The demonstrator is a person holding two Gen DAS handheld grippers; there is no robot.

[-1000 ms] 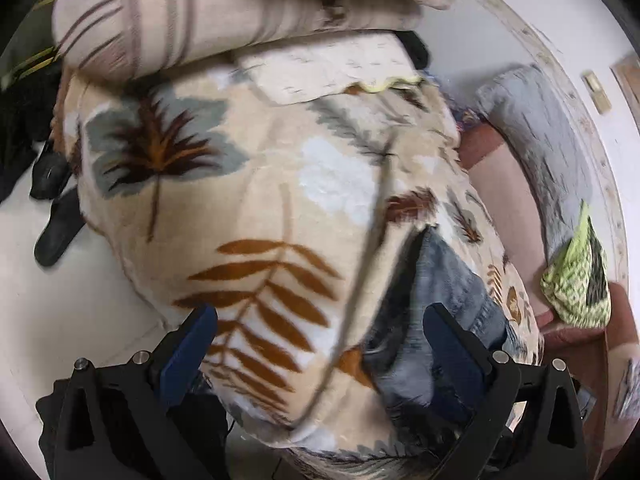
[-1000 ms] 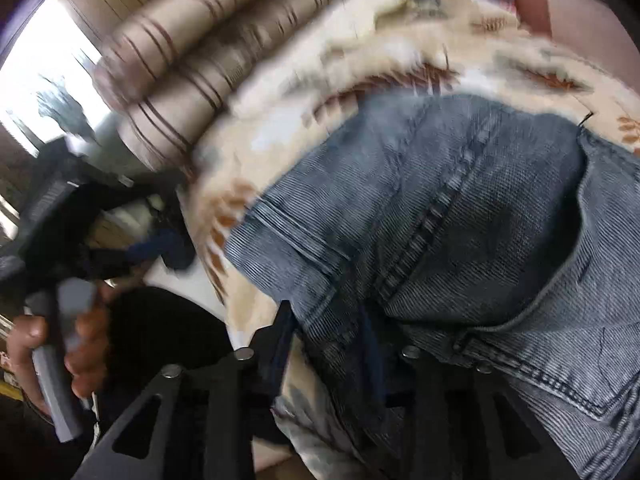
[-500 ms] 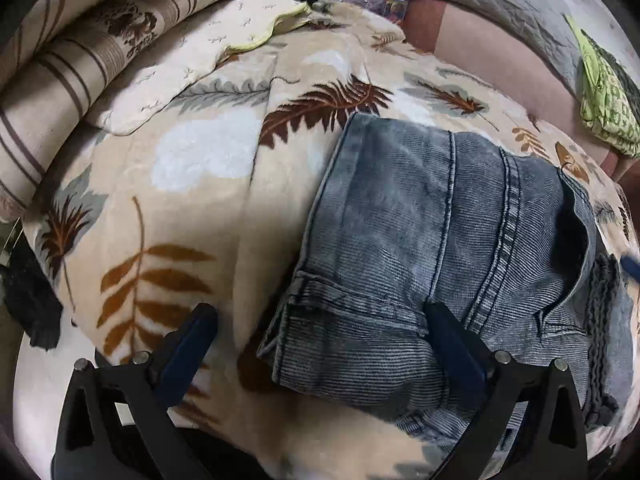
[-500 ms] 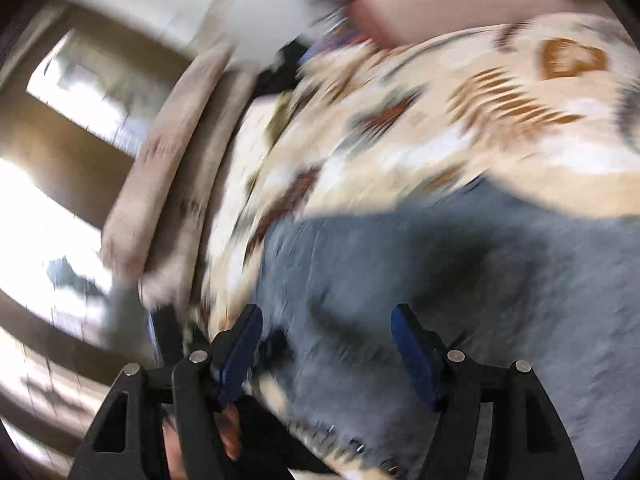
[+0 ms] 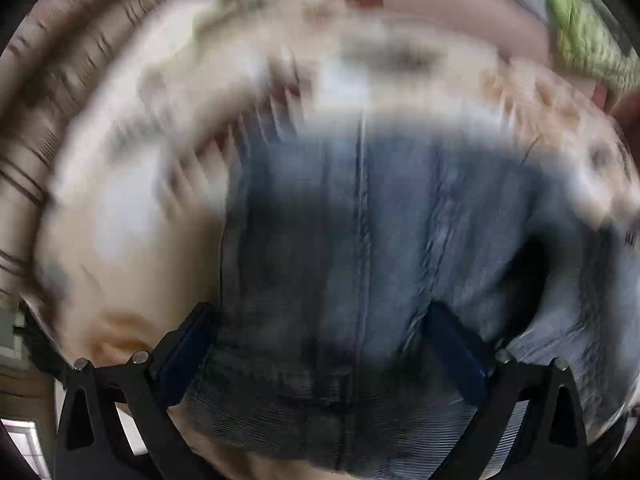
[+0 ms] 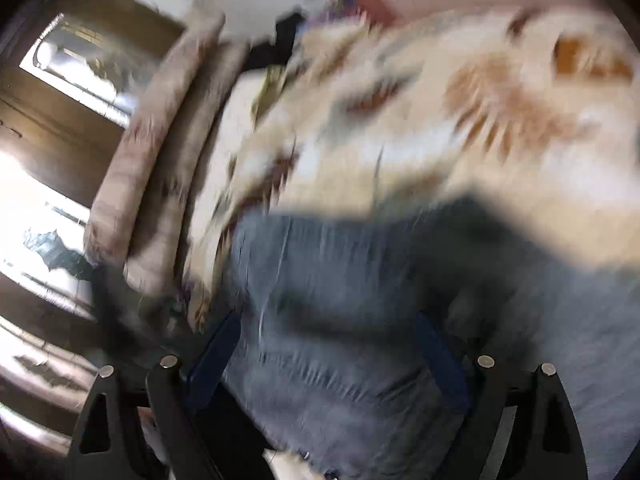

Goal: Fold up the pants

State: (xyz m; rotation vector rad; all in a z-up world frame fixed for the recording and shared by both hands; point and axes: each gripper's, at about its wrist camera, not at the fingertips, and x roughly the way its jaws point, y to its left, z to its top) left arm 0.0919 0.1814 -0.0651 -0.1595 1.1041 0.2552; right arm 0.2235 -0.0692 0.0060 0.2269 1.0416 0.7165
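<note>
Folded grey-blue denim pants (image 5: 360, 240) lie on a cream blanket with brown leaf prints (image 5: 132, 208). Both views are motion-blurred. My left gripper (image 5: 320, 344) is open, its blue-padded fingers (image 5: 184, 348) spread wide over the near hem of the pants. My right gripper (image 6: 328, 356) is open too, its fingers (image 6: 440, 360) spread over the pants (image 6: 360, 300), with nothing held. The blanket (image 6: 480, 128) shows beyond the pants in the right wrist view.
A striped beige bolster (image 5: 48, 92) lies along the left of the blanket, and also shows in the right wrist view (image 6: 160, 152). A green patterned cloth (image 5: 584, 32) sits at the far right on a pink cushion (image 5: 440, 8). Bright windows (image 6: 60, 208) are at left.
My right gripper has let go of the pants and opened. Both grippers have moved in over the folded pants, and the left camera now looks straight down on the denim.
</note>
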